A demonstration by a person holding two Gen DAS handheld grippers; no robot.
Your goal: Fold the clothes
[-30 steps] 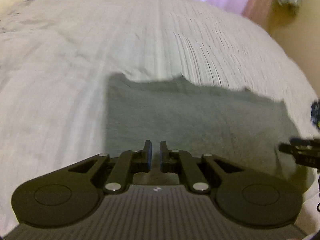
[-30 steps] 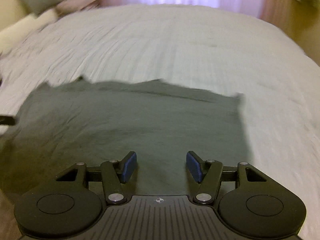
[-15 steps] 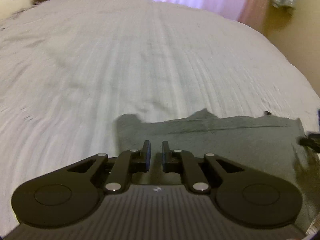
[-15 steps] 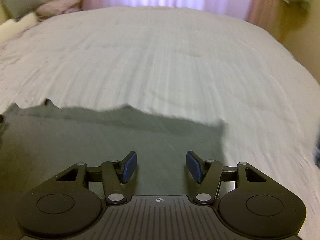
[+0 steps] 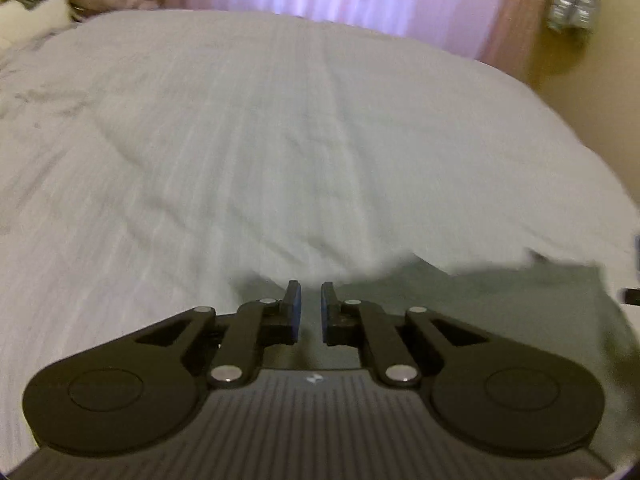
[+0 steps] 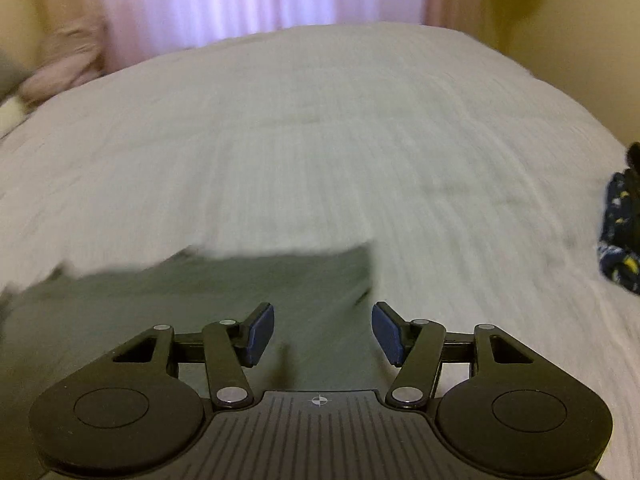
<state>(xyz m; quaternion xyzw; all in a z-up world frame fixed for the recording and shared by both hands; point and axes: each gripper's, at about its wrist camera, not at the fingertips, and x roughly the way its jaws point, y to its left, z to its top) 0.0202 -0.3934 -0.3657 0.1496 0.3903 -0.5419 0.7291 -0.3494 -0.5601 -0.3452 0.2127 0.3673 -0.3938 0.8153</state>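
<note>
Left wrist view: left tongs nearly clenched, only a narrow slit between the blue pads, nothing visibly caught in it. Grey garment lies flat on the bed, under the tongs and running out to 3 o'clock. Its far edge is wavy, with one bump at about 1 o'clock of the tips. Long axis runs 9-to-3 across the frame. Small dark part at the 3 o'clock border is probably the other tongs; too cropped to be sure.

Right wrist view: right tongs released, pads wide apart, hovering over the same grey garment. Cloth fills from 9 o'clock to just past the tips, where it ends in a squarish corner at about 1 o'clock. Long axis again 9-to-3. Dark patterned clothing sits well apart at 3 o'clock on the bed.

Step, as a judgement: the flat rectangle fits either a half-folded piece between folds or one just laid down finished. Heavy motion blur, so no layers or collar are readable, and I can't tell which end is which.
</note>
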